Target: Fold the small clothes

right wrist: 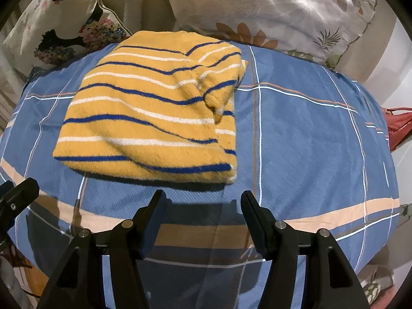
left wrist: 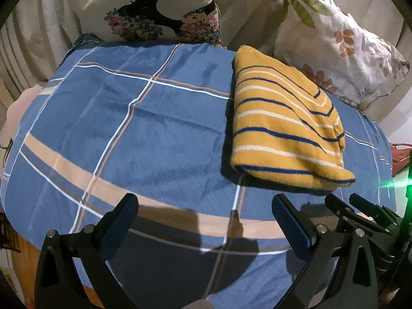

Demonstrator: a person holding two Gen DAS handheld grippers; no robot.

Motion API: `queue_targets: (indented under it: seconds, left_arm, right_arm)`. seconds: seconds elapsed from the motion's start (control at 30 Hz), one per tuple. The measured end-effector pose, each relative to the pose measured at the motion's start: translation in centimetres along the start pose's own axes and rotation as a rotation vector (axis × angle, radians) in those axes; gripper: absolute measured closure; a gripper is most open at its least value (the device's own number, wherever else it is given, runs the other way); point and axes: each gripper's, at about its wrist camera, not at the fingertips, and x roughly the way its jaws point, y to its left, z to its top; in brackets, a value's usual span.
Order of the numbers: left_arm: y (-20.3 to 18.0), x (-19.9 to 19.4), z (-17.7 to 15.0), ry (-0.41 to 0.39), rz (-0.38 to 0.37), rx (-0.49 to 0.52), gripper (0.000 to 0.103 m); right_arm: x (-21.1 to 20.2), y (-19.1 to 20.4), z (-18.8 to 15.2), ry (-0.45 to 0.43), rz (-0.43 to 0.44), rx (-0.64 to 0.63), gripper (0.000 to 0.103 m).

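A yellow garment with blue and white stripes (left wrist: 283, 126) lies folded into a compact rectangle on the blue plaid cloth (left wrist: 141, 128). It also shows in the right wrist view (right wrist: 154, 110), just ahead of the fingers. My left gripper (left wrist: 206, 206) is open and empty, hovering over the cloth to the left of and nearer than the garment. My right gripper (right wrist: 203, 200) is open and empty, just short of the garment's near edge. The right gripper also shows at the lower right of the left wrist view (left wrist: 360, 208).
Two floral cushions (left wrist: 144, 7) (left wrist: 342, 46) lean against a beige sofa back behind the cloth. The same cushions show in the right wrist view (right wrist: 278, 7) (right wrist: 64, 18). A red object (right wrist: 397, 126) sits past the cloth's right edge.
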Motion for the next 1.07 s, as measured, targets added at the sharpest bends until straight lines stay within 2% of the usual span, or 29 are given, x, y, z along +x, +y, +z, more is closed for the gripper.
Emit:
queue_targets:
  seconds: [0.33,0.7,0.97,1.07]
  left_arm:
    - [-2.0,-1.6,-2.5,-0.023,0.022,-0.030,0.000]
    - [-4.5,-3.7,-4.2,-0.064,0.035,-0.017,0.000]
    - [-3.8,-4.0,-3.0,-0.063,0.026,-0.053,0.000]
    - [-3.5,-4.1,-2.2,-0.087,0.072,-0.044,0.000]
  right_arm:
    - [-1.1,-2.0,-1.7,-0.021,0.026,-0.032,0.038]
    - [-2.9,-4.4,-3.1,-0.072,0.047,-0.046,0.038]
    - [-3.6,-4.2,-2.5,-0.107,0.060,-0.070,0.037]
    - [-3.3,-3.7,-1.7,-0.117,0.055,-0.092,0.037]
